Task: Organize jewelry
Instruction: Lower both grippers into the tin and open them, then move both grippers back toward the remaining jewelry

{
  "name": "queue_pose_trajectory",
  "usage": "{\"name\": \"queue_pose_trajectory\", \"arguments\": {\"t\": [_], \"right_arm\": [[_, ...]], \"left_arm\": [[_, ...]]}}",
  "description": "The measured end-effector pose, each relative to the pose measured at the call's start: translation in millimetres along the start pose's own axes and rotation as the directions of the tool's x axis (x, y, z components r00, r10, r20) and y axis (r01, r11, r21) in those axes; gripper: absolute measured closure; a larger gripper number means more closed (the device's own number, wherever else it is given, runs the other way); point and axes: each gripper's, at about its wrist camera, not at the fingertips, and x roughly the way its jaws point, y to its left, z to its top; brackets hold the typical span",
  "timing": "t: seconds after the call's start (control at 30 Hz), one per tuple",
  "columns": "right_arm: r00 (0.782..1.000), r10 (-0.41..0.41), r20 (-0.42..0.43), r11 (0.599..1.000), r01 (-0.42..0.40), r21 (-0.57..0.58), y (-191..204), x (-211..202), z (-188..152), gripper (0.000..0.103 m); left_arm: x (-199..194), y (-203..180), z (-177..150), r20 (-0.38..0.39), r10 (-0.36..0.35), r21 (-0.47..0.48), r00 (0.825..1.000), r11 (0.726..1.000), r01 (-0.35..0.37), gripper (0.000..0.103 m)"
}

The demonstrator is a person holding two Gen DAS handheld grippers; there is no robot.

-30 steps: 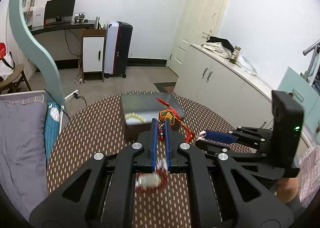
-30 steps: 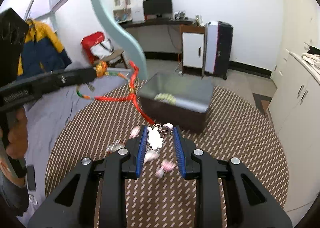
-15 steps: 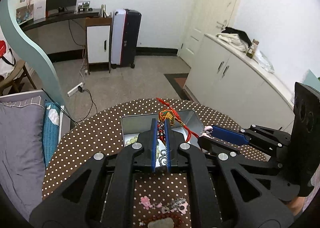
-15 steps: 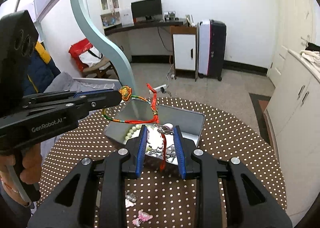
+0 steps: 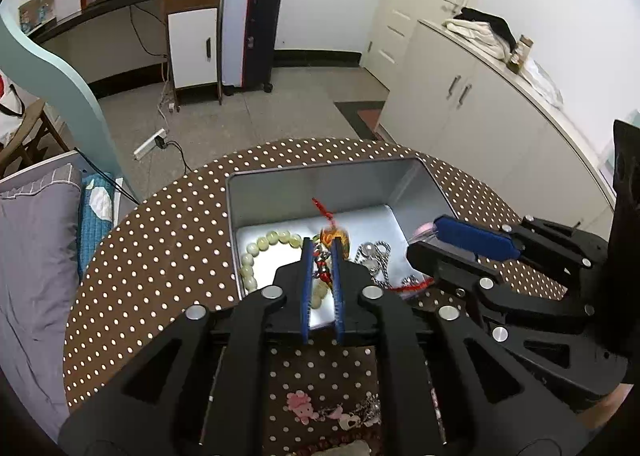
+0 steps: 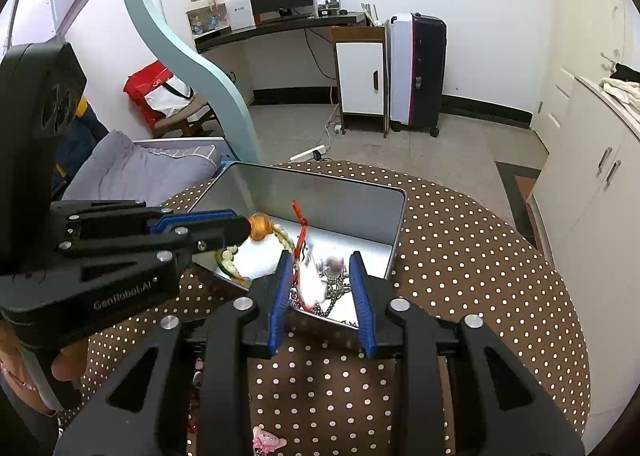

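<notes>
A silver metal box (image 5: 280, 192) (image 6: 344, 196) sits on the brown polka-dot table. Inside lie a pale green bead bracelet (image 5: 264, 244) and silver chains (image 5: 374, 256) (image 6: 336, 292). My left gripper (image 5: 322, 252) (image 6: 244, 230) is nearly shut on a red-corded charm with an orange knot (image 5: 334, 236) (image 6: 260, 228), held just over the box floor. My right gripper (image 6: 320, 276) (image 5: 424, 240) is open over the box's near right corner; a blurred white and pink trinket (image 6: 310, 288) is between its fingers, apparently loose.
Pink charms and small trinkets (image 5: 320, 412) (image 6: 266, 440) lie on the table near me. A white cabinet (image 5: 500, 112) stands to the right. A grey cushion (image 5: 32, 240) lies left of the table. A suitcase (image 5: 250, 28) stands across the floor.
Both grippers have come down over the box. The left one lowered the red-corded charm into it. The right gripper's jaws have spread wider and its trinket has slipped down.
</notes>
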Motion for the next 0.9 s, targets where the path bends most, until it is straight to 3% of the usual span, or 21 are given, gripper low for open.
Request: {"name": "queue_pose_trajectory", "arguments": {"t": [0.03, 0.13, 0.33, 0.57, 0.9], "right_arm": [[1.000, 0.001, 0.002, 1.000, -0.001, 0.003, -1, -1, 0, 0.067], [1.000, -0.002, 0.017, 1.000, 0.002, 0.010, -3, -7, 1, 0.067], [0.999, -0.002, 0.043, 1.000, 0.002, -0.004, -1, -30, -7, 0.067], [0.997, 0.000, 0.075, 0.999, 0.003, -0.039, 7, -66, -33, 0.065], [1.000, -0.002, 0.019, 0.998, 0.003, -0.070, 24, -72, -90, 0.061]], "left_arm": [[-1, 0, 0, -0.003, 0.003, -0.001, 1.000, 1.000, -0.003, 0.065], [-10, 2, -3, 0.025, 0.009, -0.021, 1.000, 1.000, -0.008, 0.054], [-40, -3, -12, 0.074, 0.010, -0.008, 0.997, 1.000, -0.009, 0.054], [-74, -9, -52, 0.117, 0.052, 0.047, 0.992, 0.997, -0.058, 0.051], [-83, -8, -121, 0.059, 0.093, 0.083, 0.994, 0.992, -0.098, 0.051]]}}
